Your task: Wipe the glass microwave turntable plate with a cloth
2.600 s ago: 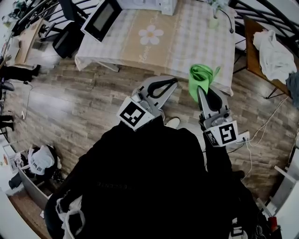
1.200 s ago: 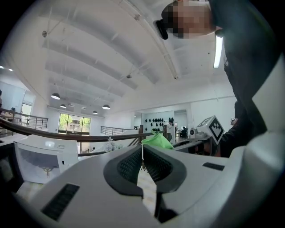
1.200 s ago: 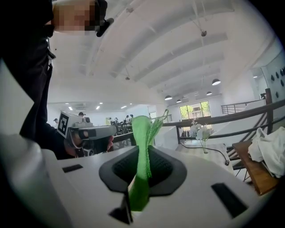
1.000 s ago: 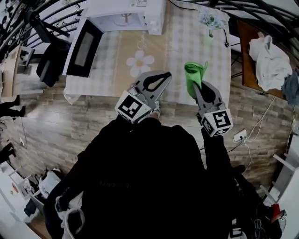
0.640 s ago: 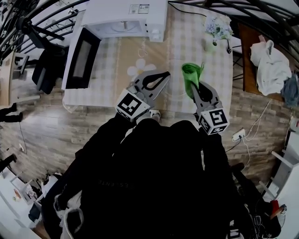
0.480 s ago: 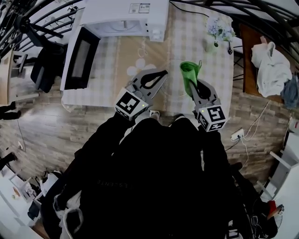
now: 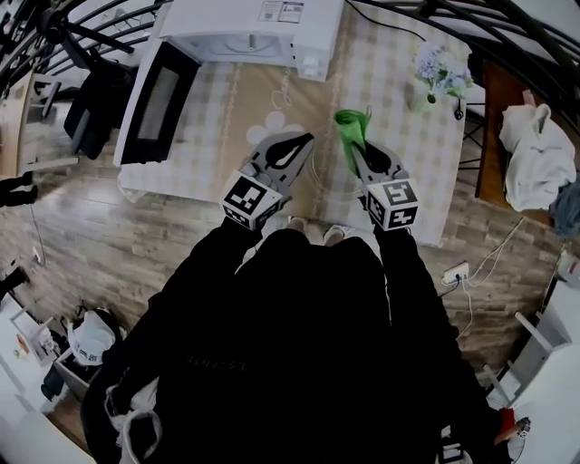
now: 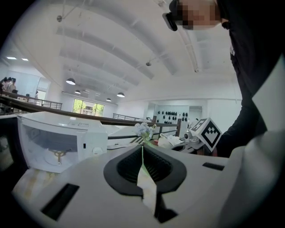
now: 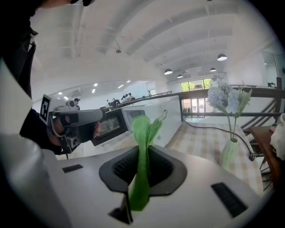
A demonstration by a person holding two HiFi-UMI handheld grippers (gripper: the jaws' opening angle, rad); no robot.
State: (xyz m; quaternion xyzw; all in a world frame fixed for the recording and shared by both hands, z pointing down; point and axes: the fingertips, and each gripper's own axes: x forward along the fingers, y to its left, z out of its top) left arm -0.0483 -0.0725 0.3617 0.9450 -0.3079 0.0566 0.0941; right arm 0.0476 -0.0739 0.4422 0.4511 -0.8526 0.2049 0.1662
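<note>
Presently at the approach step; no wiping has begun.

Person stands at the edge of the checked-cloth counter. Both grippers are held out over its near edge, clear of the surface.

Right gripper: jaws pressed together on a bright green cloth. The right gripper view shows the cloth pinched mid-fold, with a loose tuft standing up past the jaw tips.

Left gripper: jaws brought together at the tips, nothing held. Its own view shows only a pale sliver of the counter through the gap lower down.

White microwave oven sits at the far side of the counter with its dark-windowed door swung wide open. In the left gripper view the cavity shows a bare gold-coloured hub with no plate resting on it.

Clear glass turntable plate: only a faint curved rim shows, lying flat on the counter between the two grippers. It is hard to be sure, since the glass nearly vanishes against the cloth pattern.

Small vase of pale flowers stands to the right, well apart from the work.

Next move, as I judge it:
- Lower the right gripper until the cloth's loose end lies on the glass.
- Bring the left gripper down to steady the rim, as a smooth plate is likely to slide under the wiping.
- Keep the pressure light.
</note>
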